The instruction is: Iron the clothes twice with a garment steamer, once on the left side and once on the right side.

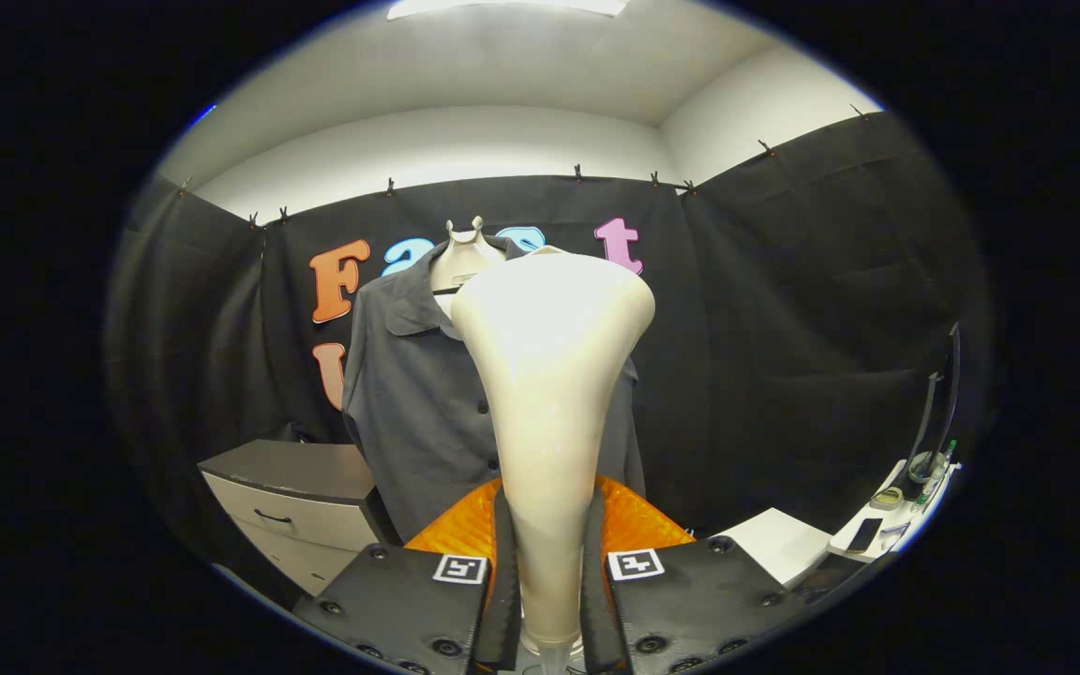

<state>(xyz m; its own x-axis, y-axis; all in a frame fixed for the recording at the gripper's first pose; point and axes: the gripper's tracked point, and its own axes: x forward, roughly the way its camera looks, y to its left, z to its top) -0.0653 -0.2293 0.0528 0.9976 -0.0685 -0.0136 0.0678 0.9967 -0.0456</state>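
A cream garment steamer [549, 394] stands upright between my fingers, its narrow handle pinched by both black pads and its wide head flaring above them. My gripper [547, 562] is shut on that handle. Beyond the steamer hangs a dark grey buttoned shirt [418, 403] on a white mannequin torso [461, 258]. The steamer head hides the shirt's right half. The head is held in front of the shirt; whether it touches the cloth I cannot tell.
A grey drawer cabinet [296, 497] stands left of the shirt, low down. An orange ribbed surface [465, 530] lies just behind my fingers. A white table [784, 544] with small items on it sits at the right.
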